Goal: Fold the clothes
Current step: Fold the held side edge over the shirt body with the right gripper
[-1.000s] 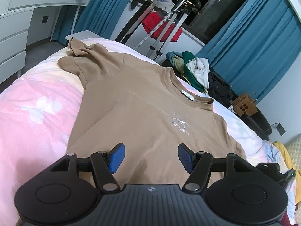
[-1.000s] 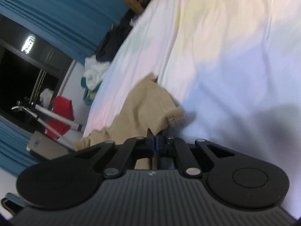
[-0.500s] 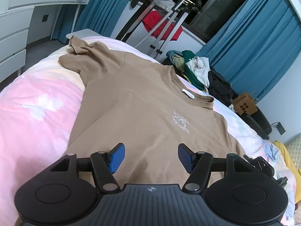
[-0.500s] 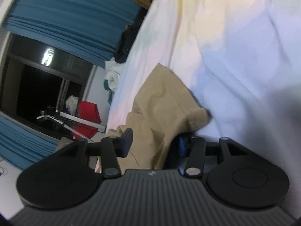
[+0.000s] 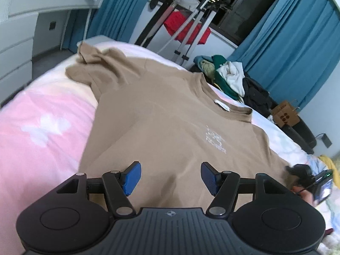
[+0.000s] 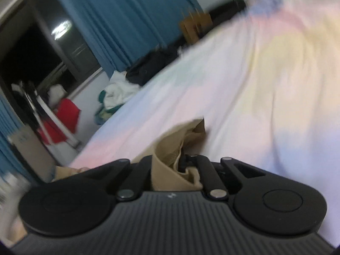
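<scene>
A tan t-shirt point(image 5: 165, 116) with a small white chest print lies face up on the pastel bed cover point(image 5: 42, 127); its far sleeve is bunched at the bed's far corner. My left gripper point(image 5: 170, 176) is open, its blue pads point(image 5: 132, 176) hovering over the shirt's lower body and holding nothing. My right gripper point(image 6: 167, 167) is closed on the shirt's near sleeve point(image 6: 182, 140), with bunched tan fabric between its jaws. The right gripper also shows at the right edge of the left wrist view point(image 5: 306, 176).
A heap of clothes point(image 5: 229, 74) and a cardboard box point(image 5: 284, 114) sit beyond the bed's far side. A metal drying rack with red cloth point(image 5: 187, 27) stands by blue curtains point(image 5: 286, 38). White drawers point(image 5: 14, 48) stand at the left.
My right gripper opened, then closed on the sleeve fabric and swung; its view is blurred by motion. My left gripper stayed open over the shirt, shifting only slightly.
</scene>
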Demonstrator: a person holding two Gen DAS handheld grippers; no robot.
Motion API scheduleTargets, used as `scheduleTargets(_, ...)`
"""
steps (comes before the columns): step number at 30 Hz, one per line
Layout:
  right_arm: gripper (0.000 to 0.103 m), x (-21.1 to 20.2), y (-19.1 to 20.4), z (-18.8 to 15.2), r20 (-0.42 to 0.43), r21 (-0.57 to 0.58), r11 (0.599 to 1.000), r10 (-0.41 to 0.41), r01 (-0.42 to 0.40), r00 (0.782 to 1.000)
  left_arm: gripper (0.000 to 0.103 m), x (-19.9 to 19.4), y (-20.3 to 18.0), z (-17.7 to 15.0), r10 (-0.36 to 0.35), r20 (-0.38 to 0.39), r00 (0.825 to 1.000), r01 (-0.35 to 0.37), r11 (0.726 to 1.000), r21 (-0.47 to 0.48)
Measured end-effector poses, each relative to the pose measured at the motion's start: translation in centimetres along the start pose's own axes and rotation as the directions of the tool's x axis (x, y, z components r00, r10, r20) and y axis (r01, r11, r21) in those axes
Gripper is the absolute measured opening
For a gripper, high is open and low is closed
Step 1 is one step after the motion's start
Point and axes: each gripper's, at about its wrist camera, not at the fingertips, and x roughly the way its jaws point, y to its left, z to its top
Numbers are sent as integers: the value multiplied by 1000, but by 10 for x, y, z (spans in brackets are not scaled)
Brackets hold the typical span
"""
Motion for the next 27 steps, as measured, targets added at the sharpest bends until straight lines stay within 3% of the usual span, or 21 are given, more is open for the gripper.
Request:
scheduleTargets(2, 5, -14, 20, 6, 50, -84, 996, -30, 34, 998, 64, -6, 2, 3, 15, 20, 1000, -15, 1000, 7)
scheduleTargets(5, 5, -35, 58, 14, 125, -204, 975, -62, 87, 990, 64, -16, 15, 7, -29, 12, 999, 30, 998, -59)
scheduleTargets(8, 5, -55, 105, 12, 187, -311, 943, -61, 118, 981, 64, -25, 24, 13, 11, 18, 1000, -10, 999, -53)
scheduleTargets(14, 5, -79, 201, -38, 247, -523, 838, -25, 155, 969, 65, -42, 44, 21, 36, 27, 999, -34, 996, -78)
scheduleTargets(18, 5, -80, 252, -96, 204, -638, 763, 42, 100, 978, 65, -47, 62, 24, 54, 26, 998, -51, 995, -90)
scheduleTargets(23, 5, -66, 287, -164, 82, -702, 712, 52, 21, 995, 65, -41, 75, 27, 109, 34, 993, -106, 991, -80)
scheduleTargets(25, 6, -58, 291, -181, 26, -707, 707, 29, -2, 999, 65, -36, 76, 25, 128, 31, 991, -126, 990, -61)
scheduleTargets(27, 7, -49, 290, -183, -33, -681, 732, 7, -27, 999, 65, -30, 78, 24, 126, 15, 992, -125, 990, -59)
